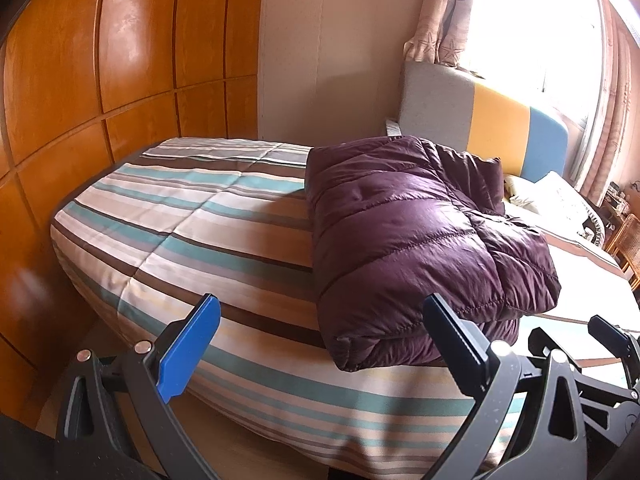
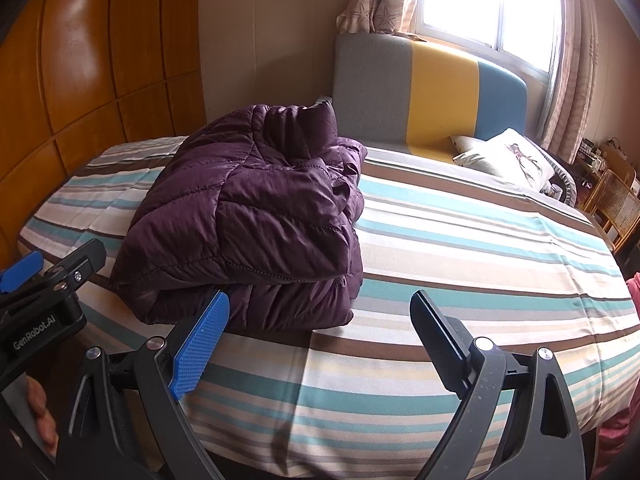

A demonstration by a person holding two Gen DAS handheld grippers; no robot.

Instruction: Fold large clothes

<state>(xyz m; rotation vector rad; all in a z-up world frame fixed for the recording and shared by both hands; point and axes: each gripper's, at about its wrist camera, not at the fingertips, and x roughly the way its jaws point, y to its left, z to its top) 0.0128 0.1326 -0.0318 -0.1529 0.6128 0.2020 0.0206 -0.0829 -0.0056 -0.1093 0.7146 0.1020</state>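
Jacket (image 1: pixel 420 236) lies folded on your striped bed (image 1: pixel 192 216). Your left gripper (image 1: pixel 320 320) and right gripper (image 2: pixel 320 316) both gape wide, holding nothing.

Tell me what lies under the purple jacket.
The folded purple jacket rests on the striped bedspread. Stripes show all around it; whatever lies directly beneath the bundle is covered.

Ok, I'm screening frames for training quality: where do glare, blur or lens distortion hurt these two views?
Left wrist view: the window is blown out white, washing the curtain; the wardrobe bows from the fisheye and smears at the left edge. Right wrist view: milder window glare, a sheen on the wardrobe; the purple jacket stays sharp.
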